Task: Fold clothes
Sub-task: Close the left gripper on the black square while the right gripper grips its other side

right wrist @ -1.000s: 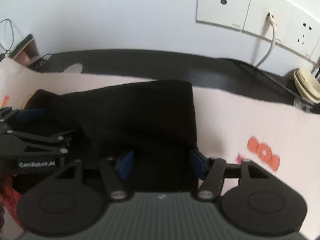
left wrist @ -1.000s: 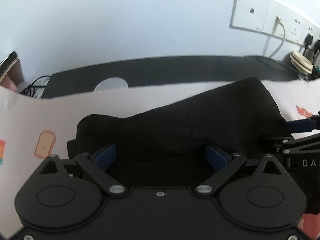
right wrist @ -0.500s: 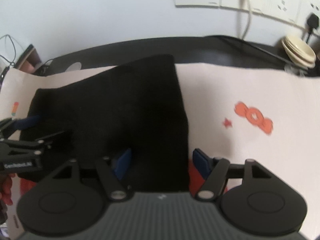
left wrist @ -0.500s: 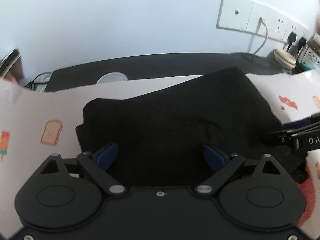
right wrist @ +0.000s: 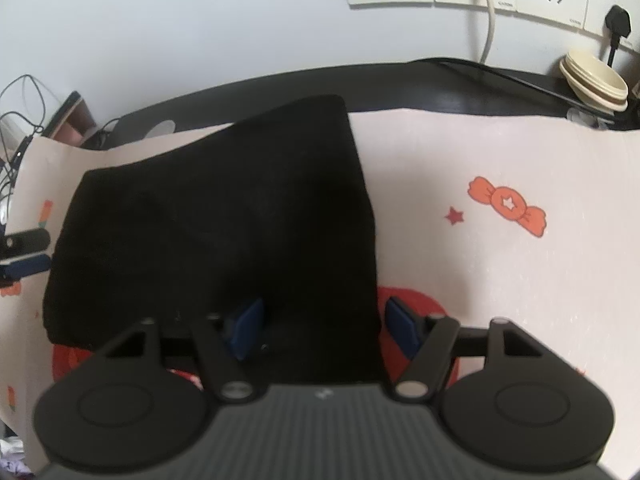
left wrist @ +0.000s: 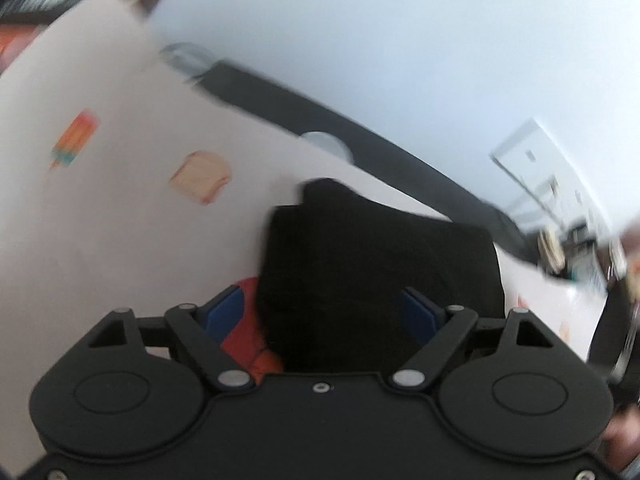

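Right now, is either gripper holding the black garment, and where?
Neither. Both grippers' jaws are open over the black garment: the left gripper at its left edge, the right gripper at its right edge.

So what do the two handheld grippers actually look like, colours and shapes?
The left gripper and right gripper look alike: matte black bodies with two round discs, angled black linkage arms on silver pivot pins, and dark blue finger pads. The right gripper's top is ribbed grey.

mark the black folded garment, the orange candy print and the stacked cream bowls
black folded garment (right wrist: 224, 216), right wrist view, middle of its top surface
orange candy print (right wrist: 508, 205), right wrist view, round centre
stacked cream bowls (right wrist: 594, 78), right wrist view, top bowl's rim
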Tool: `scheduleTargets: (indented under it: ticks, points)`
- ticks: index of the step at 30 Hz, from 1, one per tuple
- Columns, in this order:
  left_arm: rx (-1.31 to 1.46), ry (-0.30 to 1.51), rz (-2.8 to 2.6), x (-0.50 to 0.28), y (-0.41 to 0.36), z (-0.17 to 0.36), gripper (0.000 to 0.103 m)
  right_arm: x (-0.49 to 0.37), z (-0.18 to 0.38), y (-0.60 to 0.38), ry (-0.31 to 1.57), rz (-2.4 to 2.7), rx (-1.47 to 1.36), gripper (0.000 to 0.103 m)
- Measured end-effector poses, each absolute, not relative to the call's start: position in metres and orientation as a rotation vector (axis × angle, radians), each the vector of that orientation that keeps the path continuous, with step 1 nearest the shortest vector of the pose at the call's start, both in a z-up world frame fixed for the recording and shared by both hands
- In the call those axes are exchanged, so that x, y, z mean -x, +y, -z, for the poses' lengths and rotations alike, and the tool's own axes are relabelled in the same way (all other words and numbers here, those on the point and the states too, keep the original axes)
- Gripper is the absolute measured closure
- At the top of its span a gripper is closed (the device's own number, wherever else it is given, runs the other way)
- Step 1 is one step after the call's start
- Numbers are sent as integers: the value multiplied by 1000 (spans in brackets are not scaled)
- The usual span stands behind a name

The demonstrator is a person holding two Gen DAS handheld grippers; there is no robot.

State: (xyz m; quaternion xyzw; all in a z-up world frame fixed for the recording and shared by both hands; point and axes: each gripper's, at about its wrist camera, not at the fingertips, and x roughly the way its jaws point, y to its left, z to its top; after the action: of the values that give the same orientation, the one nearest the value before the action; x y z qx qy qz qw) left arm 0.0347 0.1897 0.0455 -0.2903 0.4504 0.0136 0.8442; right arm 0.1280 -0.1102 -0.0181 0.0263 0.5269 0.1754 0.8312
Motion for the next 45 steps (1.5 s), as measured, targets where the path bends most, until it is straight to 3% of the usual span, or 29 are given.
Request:
scheduleTargets:
  ticks: [5, 11, 23, 25, 26, 28, 30, 35, 38, 41, 43, 45]
  points:
    - [690, 956, -6, -41, 193, -36, 19, -128, 21, -100, 1103, -366, -21, 34]
    - [704, 962, -57, -58, 186, -20, 33, -126, 21, -103, 1092, -368, -30, 34]
    - [491, 904, -62, -71, 164, -15, 34, -116, 21, -112, 1041, -372, -36, 33]
    - [465, 896, -73, -71, 160, -15, 53, -113, 21, -111, 1032, -369, -30, 33]
    - [460, 893, -71, -70, 160, -15, 57, -111, 20, -109, 1026, -371, -24, 35]
    - [466, 885, -57, -67, 159, -14, 62, -105, 18, -106, 1009, -398, -1, 57]
    - [464, 892, -42, -63, 159, -14, 64, -100, 15, -105, 1000, -418, 16, 71]
    - [464, 956, 10, -39, 159, -16, 64, -78, 12, -120, 1063, -447, -27, 75]
    - [465, 1009, 48, -15, 158, -17, 64, -52, 13, -134, 1132, -485, -53, 75]
    - [448, 1048, 89, 11, 157, -18, 56, -27, 13, -148, 1195, -527, -64, 61]
    - [426, 1044, 105, 20, 157, -17, 52, -21, 10, -159, 1179, -503, -72, 41]
    - [412, 1035, 112, 25, 156, -17, 49, -18, 8, -169, 1152, -468, -89, 35]
